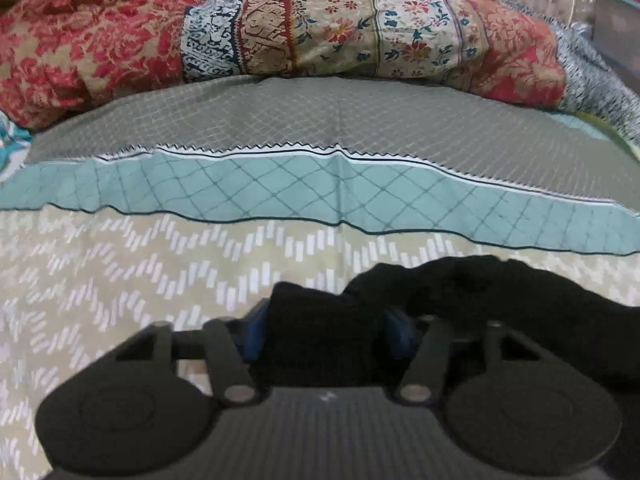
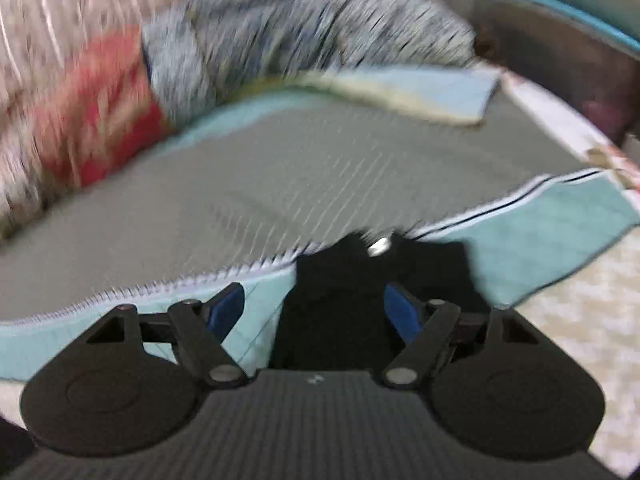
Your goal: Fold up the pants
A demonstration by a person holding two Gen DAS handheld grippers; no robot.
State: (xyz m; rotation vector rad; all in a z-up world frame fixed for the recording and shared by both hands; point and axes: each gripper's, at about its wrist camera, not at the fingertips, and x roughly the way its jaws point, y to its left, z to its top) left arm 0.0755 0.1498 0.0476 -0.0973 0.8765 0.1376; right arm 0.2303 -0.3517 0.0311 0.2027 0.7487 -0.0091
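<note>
The black pants (image 1: 460, 292) are bunched in front of my left gripper (image 1: 324, 332), which is shut on a fold of the fabric between its blue pads (image 1: 254, 332). The cloth trails off to the right over the patterned bedsheet (image 1: 120, 272). In the right wrist view, my right gripper (image 2: 316, 312) holds another part of the black pants (image 2: 332, 300) between its blue pads (image 2: 400, 316); a small metal button (image 2: 380, 246) shows on the fabric. That view is blurred by motion.
A red and beige floral quilt (image 1: 280, 24) is piled along the far side of the bed, with a grey-blue speckled blanket (image 2: 300, 28) beside it. A grey checked band (image 1: 320, 120) and a teal band (image 1: 320, 196) cross the sheet. A dark container (image 2: 560, 60) stands at the right.
</note>
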